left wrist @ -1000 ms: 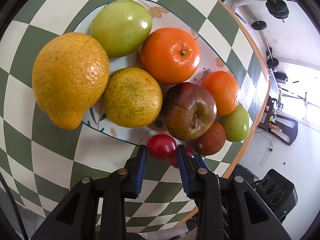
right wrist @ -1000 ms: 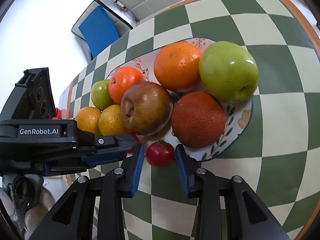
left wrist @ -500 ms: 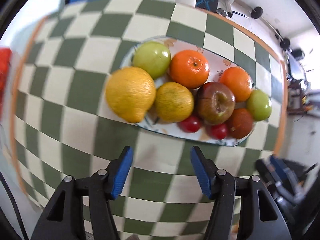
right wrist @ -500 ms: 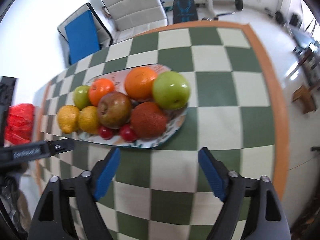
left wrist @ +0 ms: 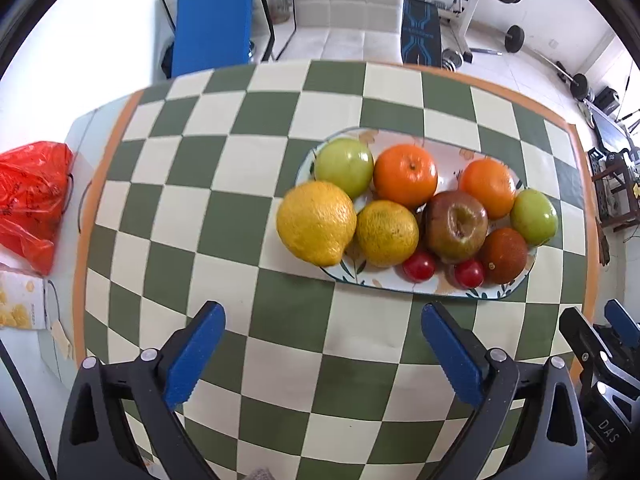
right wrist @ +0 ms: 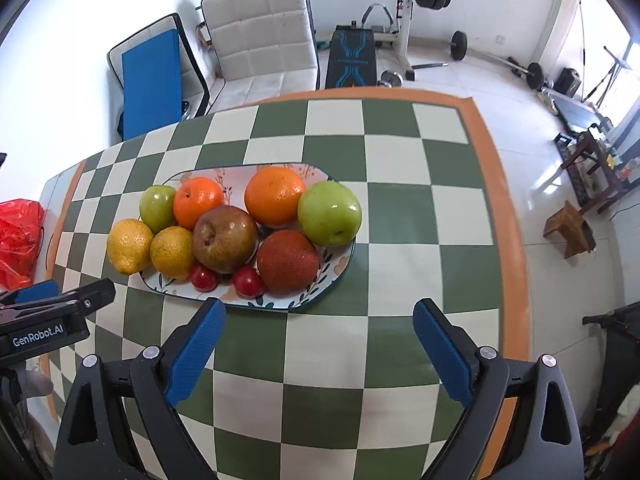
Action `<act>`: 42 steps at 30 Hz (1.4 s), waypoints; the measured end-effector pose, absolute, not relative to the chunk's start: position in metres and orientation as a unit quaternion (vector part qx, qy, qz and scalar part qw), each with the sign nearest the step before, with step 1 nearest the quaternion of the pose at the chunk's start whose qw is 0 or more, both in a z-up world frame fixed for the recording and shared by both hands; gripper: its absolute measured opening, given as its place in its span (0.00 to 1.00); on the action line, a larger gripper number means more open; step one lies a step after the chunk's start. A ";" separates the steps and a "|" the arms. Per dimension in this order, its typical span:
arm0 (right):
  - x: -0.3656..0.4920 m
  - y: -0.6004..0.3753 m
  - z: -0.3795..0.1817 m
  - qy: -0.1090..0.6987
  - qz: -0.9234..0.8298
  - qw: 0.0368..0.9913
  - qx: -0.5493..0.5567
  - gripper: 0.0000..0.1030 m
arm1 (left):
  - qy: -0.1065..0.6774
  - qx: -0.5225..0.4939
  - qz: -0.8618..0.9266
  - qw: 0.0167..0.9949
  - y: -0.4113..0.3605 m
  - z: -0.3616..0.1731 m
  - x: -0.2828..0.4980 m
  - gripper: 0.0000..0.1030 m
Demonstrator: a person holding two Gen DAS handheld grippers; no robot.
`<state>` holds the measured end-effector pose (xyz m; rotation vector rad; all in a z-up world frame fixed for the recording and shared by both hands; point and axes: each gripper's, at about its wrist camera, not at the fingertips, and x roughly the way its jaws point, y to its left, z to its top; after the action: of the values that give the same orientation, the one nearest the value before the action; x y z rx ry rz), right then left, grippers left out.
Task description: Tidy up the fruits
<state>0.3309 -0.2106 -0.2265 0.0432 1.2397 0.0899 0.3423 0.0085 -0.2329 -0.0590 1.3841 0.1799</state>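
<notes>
- Both tools hang above the checked desk (left wrist: 240, 216) on the near side of the plate (left wrist: 452, 286): the left tool (left wrist: 322, 354) has its blue fingers spread wide with nothing between them, and the right tool (right wrist: 318, 350) is likewise wide apart and empty.
- On the plate, at its near rim, two small red tomatoes (left wrist: 419, 266) (left wrist: 469, 273) lie side by side, one just in front of the brownish apple (left wrist: 456, 225).
- Left of that apple on the plate sits a yellow-green citrus (left wrist: 386, 233), touching a large lemon (left wrist: 316, 222) that overhangs the plate's left end.
- Along the plate's far side stand a green apple (left wrist: 344, 167), an orange (left wrist: 405, 176) and a second orange (left wrist: 487, 189).
- At the plate's right end a smaller green apple (left wrist: 534, 217) sits behind a dark rust-coloured fruit (left wrist: 504, 255).
- Well to the left of the plate, off the desk's checked cloth, lies a red plastic bag (left wrist: 30, 200), with a yellow printed box (left wrist: 20, 300) near it.
- Beyond the desk from the plate stands a white padded chair (right wrist: 264, 32).
</notes>
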 end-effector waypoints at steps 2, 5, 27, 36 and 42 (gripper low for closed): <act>0.327 -0.209 -0.221 0.576 0.036 0.816 0.017 0.94 | 0.629 -0.023 0.078 0.773 0.008 -0.226 0.339 0.98; 0.320 -0.208 -0.212 0.571 0.031 0.820 0.020 0.94 | 0.621 -0.020 0.072 0.780 0.009 -0.214 0.334 0.98; 0.208 -0.220 -0.078 0.491 0.022 0.870 0.031 0.94 | 0.525 -0.019 0.034 0.850 0.001 -0.089 0.235 0.98; 0.145 -0.225 -0.003 0.441 0.035 0.896 0.029 0.95 | 0.476 -0.020 0.028 0.879 -0.005 -0.031 0.185 0.98; 0.114 -0.226 0.027 0.428 0.044 0.902 0.034 0.96 | 0.457 -0.015 0.018 0.889 -0.010 -0.005 0.155 0.98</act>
<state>0.1140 -0.2259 0.0267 0.0702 0.8854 0.0903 0.1548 -0.0100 -0.0046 -0.0321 0.9491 0.0364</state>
